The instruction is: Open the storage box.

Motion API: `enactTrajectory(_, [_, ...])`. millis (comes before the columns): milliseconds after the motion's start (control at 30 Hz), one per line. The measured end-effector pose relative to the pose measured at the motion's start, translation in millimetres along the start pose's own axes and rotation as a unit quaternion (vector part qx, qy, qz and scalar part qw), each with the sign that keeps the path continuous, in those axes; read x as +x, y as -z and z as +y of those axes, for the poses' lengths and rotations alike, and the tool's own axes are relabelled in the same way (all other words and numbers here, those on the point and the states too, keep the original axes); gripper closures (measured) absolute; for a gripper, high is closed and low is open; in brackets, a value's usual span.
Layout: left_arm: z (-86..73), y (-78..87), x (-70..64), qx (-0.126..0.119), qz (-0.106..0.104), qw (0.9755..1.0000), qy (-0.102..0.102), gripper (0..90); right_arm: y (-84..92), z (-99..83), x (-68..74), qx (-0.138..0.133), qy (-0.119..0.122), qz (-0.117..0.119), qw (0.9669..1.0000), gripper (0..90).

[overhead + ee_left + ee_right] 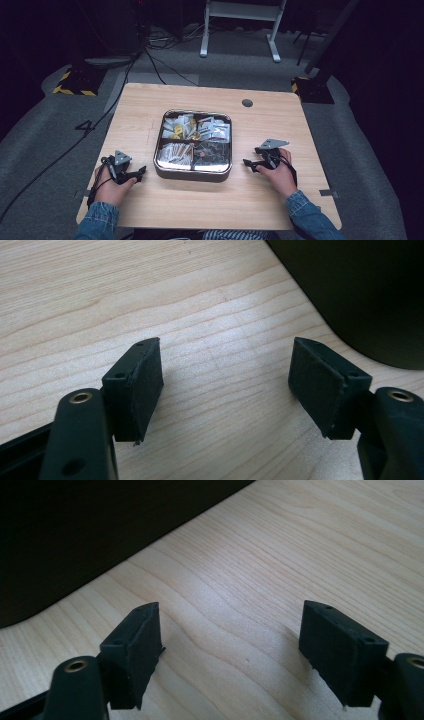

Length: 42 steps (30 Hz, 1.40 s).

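Both tools, the left tool [141, 172] and right tool [248, 162], are resting spread and empty on the tabletop [150, 210], flanking the sachet-filled metal tray [192, 175], likely staged for reaching in.

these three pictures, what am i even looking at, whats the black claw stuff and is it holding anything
A person sits at a wooden table, holding a hand-held two-jaw gripper in each hand. The wide picture comes from a camera above, looking down: the left gripper and the right gripper rest on the table either side of a metal tray. The tray has four compartments holding small packets. The other two pictures come from cameras riding on the grippers, looking along their black pads. Both grippers stand open over bare wood, beside the tray's dark wall. Nothing is held.
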<state>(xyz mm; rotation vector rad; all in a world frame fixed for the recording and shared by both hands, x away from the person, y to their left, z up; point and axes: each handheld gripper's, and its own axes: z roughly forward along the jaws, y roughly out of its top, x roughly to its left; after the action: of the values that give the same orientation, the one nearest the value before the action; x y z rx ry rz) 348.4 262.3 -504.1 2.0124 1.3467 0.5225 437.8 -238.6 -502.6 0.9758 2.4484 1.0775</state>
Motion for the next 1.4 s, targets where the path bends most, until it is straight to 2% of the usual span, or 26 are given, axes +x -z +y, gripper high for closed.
enactTrajectory(67, [0.0,0.0,0.0,0.000,0.000,1.0000,0.000,30.5,0.3,1.6,-0.9,0.003,0.000,0.005,1.0000,30.6])
enactTrajectory(100, [0.0,0.0,0.0,0.000,0.000,1.0000,0.000,30.5,1.4,3.2,-1.4,0.003,-0.007,0.016,0.9998,33.3])
enactTrajectory(167, [0.0,0.0,0.0,0.000,0.000,1.0000,0.000,30.5,4.2,7.4,-0.9,-0.004,-0.017,0.025,0.9995,32.4])
enactTrajectory(300, [-0.1,-0.3,-0.7,-0.001,0.003,1.0000,0.002,30.5,14.9,20.7,5.6,-0.020,-0.006,0.030,0.9993,35.0])
enactTrajectory(333, [-0.1,-0.3,-1.0,-0.001,0.004,1.0000,0.004,30.5,20.8,28.0,9.6,-0.026,-0.003,0.039,0.9989,36.0])
enactTrajectory(367, [-0.1,-0.3,-1.0,-0.001,0.004,1.0000,0.004,30.5,20.8,28.0,9.6,-0.026,-0.003,0.039,0.9989,36.0])
enactTrajectory(433, [-0.1,-0.3,-0.9,-0.001,0.004,1.0000,0.003,30.5,28.3,37.4,13.9,-0.033,-0.014,0.063,0.9974,37.7])
enactTrajectory(533, [-0.1,-0.2,-1.1,-0.001,0.004,1.0000,0.004,30.5,35.4,51.3,21.7,-0.046,-0.005,0.067,0.9967,38.0])
enactTrajectory(600, [-0.4,0.0,-1.5,-0.002,0.005,1.0000,0.005,30.6,36.0,61.1,28.2,-0.056,-0.003,0.080,0.9952,38.0])
enactTrajectory(633, [-0.6,0.1,-1.7,-0.003,0.005,1.0000,0.005,30.6,32.6,70.3,34.1,-0.062,-0.002,0.094,0.9936,38.4])
enactTrajectory(700, [-0.8,0.3,-1.8,-0.003,0.003,1.0000,0.002,30.7,30.8,73.5,36.1,-0.062,-0.003,0.097,0.9933,38.5])
enactTrajectory(733, [-1.0,0.5,-1.8,-0.002,0.003,1.0000,0.004,30.7,23.7,82.5,42.4,-0.062,-0.004,0.107,0.9923,39.8])
enactTrajectory(933, [-1.3,0.6,-2.2,-0.003,0.004,1.0000,0.005,30.6,11.8,100.6,57.6,-0.064,0.015,0.106,0.9922,39.7])
enactTrajectory(1000, [-0.3,-0.1,-2.3,-0.002,0.008,0.9999,0.008,30.6,6.6,106.7,60.9,-0.055,0.024,0.107,0.9924,39.6])
enactTrajectory(1067, [0.7,-0.8,-1.4,-0.001,0.008,0.9999,0.008,30.3,1.2,112.2,63.2,-0.028,0.035,0.103,0.9937,39.4])
enactTrajectory(1100, [0.7,-1.1,-1.6,-0.002,0.009,0.9999,0.011,29.9,-1.8,115.1,64.4,-0.020,0.039,0.107,0.9933,40.3])
enactTrajectory(1200, [0.8,-1.0,-1.4,0.000,0.008,0.9999,0.009,29.9,-10.6,123.2,68.1,-0.019,0.043,0.116,0.9922,40.4])
enactTrajectory(1300, [0.8,-1.0,-1.5,0.000,0.008,0.9999,0.009,29.8,-22.4,134.9,72.6,-0.027,0.054,0.111,0.9920,40.3])
enactTrajectory(1400, [0.8,-1.0,-1.5,0.000,0.008,0.9999,0.009,29.8,-28.6,140.0,75.0,-0.029,0.055,0.110,0.9919,42.9])
